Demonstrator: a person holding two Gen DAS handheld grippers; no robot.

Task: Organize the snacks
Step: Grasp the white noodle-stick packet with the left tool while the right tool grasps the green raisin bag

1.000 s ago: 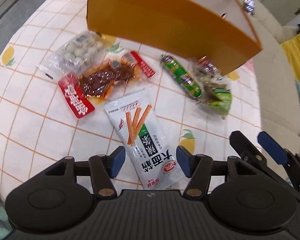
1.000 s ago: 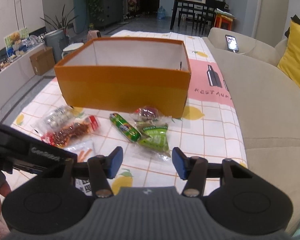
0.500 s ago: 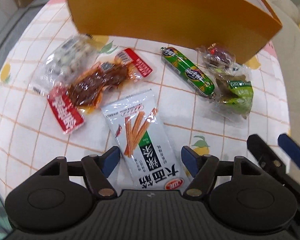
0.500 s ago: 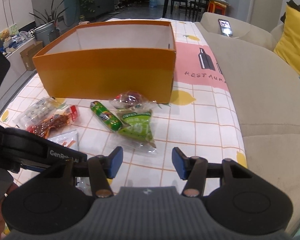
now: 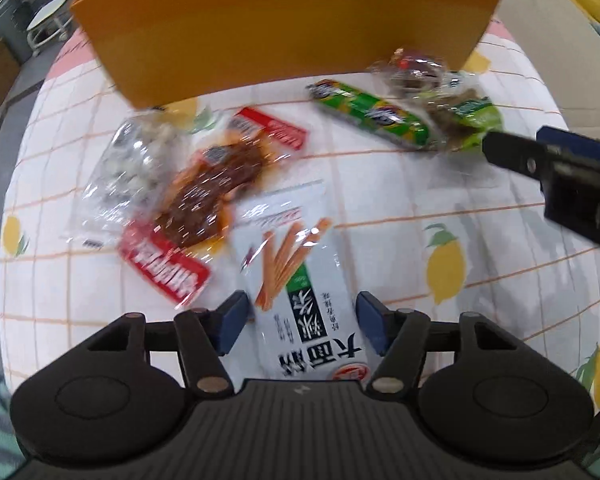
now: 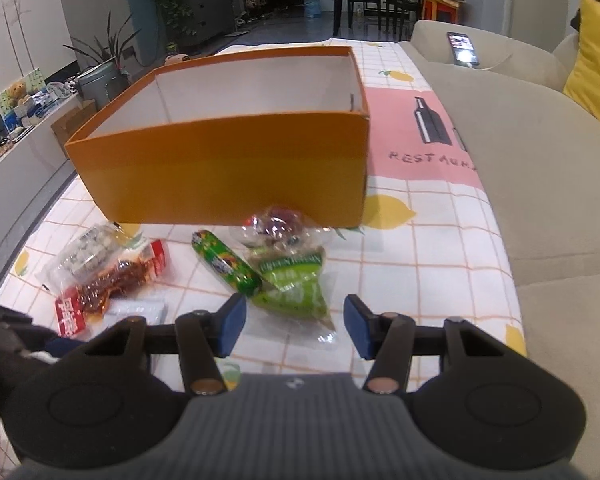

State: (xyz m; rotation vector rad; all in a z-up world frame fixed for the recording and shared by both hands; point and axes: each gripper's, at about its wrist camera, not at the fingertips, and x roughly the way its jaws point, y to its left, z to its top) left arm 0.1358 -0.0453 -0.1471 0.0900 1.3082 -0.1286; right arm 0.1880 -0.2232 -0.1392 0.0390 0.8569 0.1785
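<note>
An empty orange box (image 6: pixel 228 156) stands on the lemon-print tablecloth (image 6: pixel 420 264); it also shows in the left wrist view (image 5: pixel 284 28). Snacks lie in front of it: a white stick-snack bag (image 5: pixel 300 280), a red dried-meat pack (image 5: pixel 208 196), a clear bag of white pieces (image 5: pixel 136 164), a green sausage (image 6: pixel 224 264), a green pouch (image 6: pixel 296 284) and a red-filled clear bag (image 6: pixel 276 224). My left gripper (image 5: pixel 300 322) is open, straddling the white bag's lower part. My right gripper (image 6: pixel 292 326) is open just before the green pouch; it shows in the left wrist view (image 5: pixel 540 152).
A beige sofa (image 6: pixel 540 152) runs along the table's right side, with a phone (image 6: pixel 462 48) and a yellow cushion (image 6: pixel 596 68) on it. Plants, a bin and shelves stand at the far left. A dining table with chairs is in the background.
My left gripper has moved forward over the white bag, and its view has swung. My right gripper has moved closer to the green pouch. Both stay open.
</note>
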